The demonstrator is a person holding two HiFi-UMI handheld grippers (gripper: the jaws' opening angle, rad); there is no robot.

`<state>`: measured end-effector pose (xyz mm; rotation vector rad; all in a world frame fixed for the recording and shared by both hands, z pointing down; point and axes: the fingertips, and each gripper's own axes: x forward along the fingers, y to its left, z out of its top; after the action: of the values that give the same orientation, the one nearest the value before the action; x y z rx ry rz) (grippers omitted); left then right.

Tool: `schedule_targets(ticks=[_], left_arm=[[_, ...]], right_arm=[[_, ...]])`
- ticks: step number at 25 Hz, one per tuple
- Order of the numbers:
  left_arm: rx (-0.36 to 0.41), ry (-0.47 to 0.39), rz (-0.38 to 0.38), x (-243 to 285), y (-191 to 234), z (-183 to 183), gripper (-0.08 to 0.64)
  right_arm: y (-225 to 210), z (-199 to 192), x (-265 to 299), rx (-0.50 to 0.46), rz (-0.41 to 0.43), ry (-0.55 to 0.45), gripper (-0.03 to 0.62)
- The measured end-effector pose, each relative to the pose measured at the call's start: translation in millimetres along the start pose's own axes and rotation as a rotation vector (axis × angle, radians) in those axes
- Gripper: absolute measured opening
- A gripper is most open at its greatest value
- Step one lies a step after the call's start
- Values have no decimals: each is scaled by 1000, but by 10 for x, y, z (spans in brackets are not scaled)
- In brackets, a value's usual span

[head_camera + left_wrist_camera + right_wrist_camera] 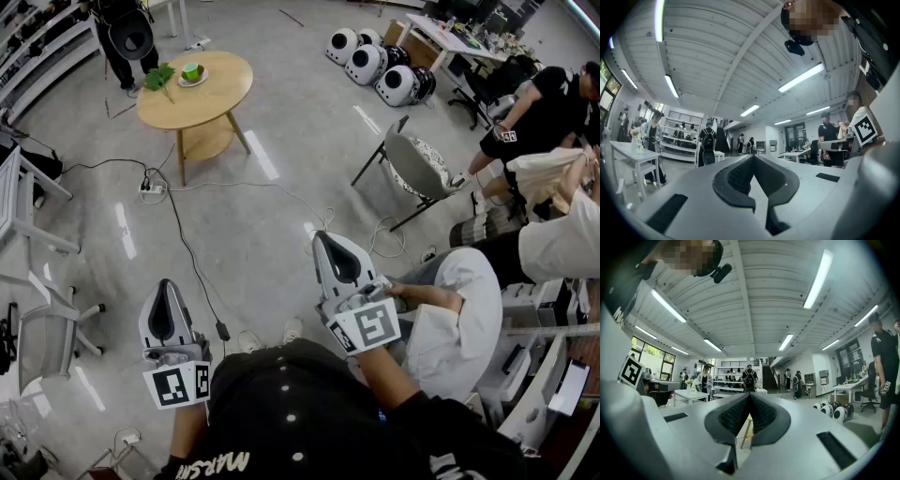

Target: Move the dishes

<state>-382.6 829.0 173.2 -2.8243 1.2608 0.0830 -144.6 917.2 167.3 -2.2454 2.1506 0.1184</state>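
Far ahead stands a round wooden table point(211, 98). On it are a white plate with a green cup point(193, 73) and a sprig of green leaves point(159, 77). Both grippers are held level near the person's body, well short of the table. The left gripper point(167, 284) is shut with nothing between its jaws, and its tips meet in its own view point(753, 157). The right gripper point(322, 236) is shut and empty too point(749, 394). Below its closed tips a wooden table leg point(747, 430) shows through the gap.
A black cable and a power strip point(150, 187) lie on the floor between me and the table. A folding chair point(417, 169) stands right of the path, with a seated person point(459, 309) close at the right. White desks point(19, 202) line the left, and round white pods point(380, 66) sit at the back.
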Motion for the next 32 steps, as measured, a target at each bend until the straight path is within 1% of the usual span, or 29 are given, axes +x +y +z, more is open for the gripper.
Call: schedule_targets(ticks=[3, 8, 13, 16, 17, 18, 19, 20, 21, 22, 27, 32], left_arm=[[-2, 0, 1, -18, 1, 3, 9], [-2, 2, 1, -12, -18, -9, 9], [1, 12, -2, -19, -94, -21, 9], [1, 11, -1, -13, -127, -11, 9], [0, 11, 1, -10, -141, -6, 9], [1, 11, 3, -9, -156, 2, 9], [5, 9, 8, -9, -170, 10, 9], [9, 8, 13, -7, -182, 18, 9], [12, 6, 18, -1, -196, 24, 9], [13, 5, 22, 11, -212, 27, 9], [19, 12, 41, 83, -305, 32, 9], [23, 3, 113, 101, -348, 42, 9]], right_arm=[[31, 15, -12, -6, 3, -2, -12], [40, 38, -46, 61, 17, -40, -11], [-32, -20, -112, 67, 1, -24, -6], [-69, -3, -135, 66, 11, -39, -5], [-83, 16, -138, 70, 19, -50, 15], [-100, 36, -138, 78, 27, -62, 150], [-123, 52, -134, 87, 33, -72, 271], [-154, 60, -128, 91, 36, -78, 282], [-187, 61, -122, 89, 35, -80, 266], [-223, 55, -115, 84, 33, -76, 265], [-410, -5, -117, 72, 22, -47, 281], [-590, -61, -70, 73, 56, -47, 277]])
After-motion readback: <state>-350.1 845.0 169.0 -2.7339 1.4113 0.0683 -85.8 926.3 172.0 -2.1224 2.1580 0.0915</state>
